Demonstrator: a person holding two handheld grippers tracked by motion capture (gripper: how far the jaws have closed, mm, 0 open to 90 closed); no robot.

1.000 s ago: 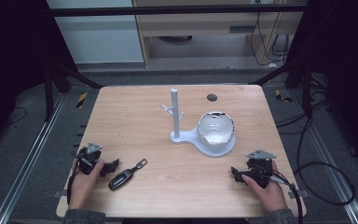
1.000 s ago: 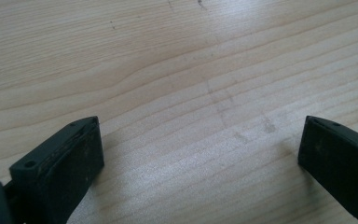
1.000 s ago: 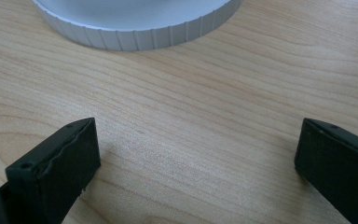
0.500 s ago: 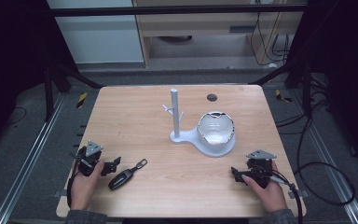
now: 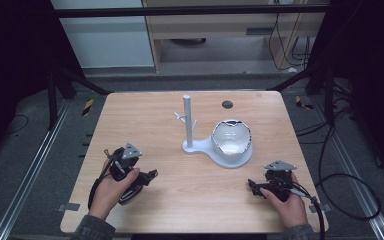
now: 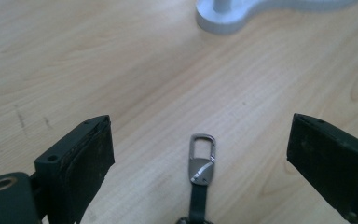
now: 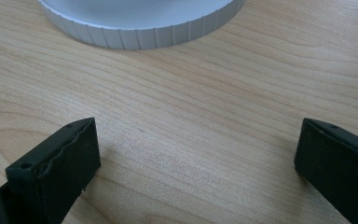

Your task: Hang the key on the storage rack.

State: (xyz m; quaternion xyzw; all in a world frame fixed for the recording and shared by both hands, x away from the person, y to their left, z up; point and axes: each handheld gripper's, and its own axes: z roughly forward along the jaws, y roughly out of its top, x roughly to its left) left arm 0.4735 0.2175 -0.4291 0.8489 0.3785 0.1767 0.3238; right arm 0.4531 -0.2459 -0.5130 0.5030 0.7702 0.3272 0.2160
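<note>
Left gripper [image 5: 147,176] over the key fob [image 6: 200,179], jaws wide apart with the fob's metal clip between them untouched, fob near the white stand [image 5: 200,146] on the tabletop [image 5: 145,120], right gripper [image 5: 252,186] jaws apart, nothing between.

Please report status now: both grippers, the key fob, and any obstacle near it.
Left gripper open, above key fob, not touching. Right gripper open, nothing between the jaws, near white stand. Nothing blocks the fob.

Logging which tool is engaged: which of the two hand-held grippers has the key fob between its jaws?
The left hand-held gripper: the key fob's metal clasp lies between its open jaws, untouched. The right hand-held gripper has bare table between its jaws.
</note>
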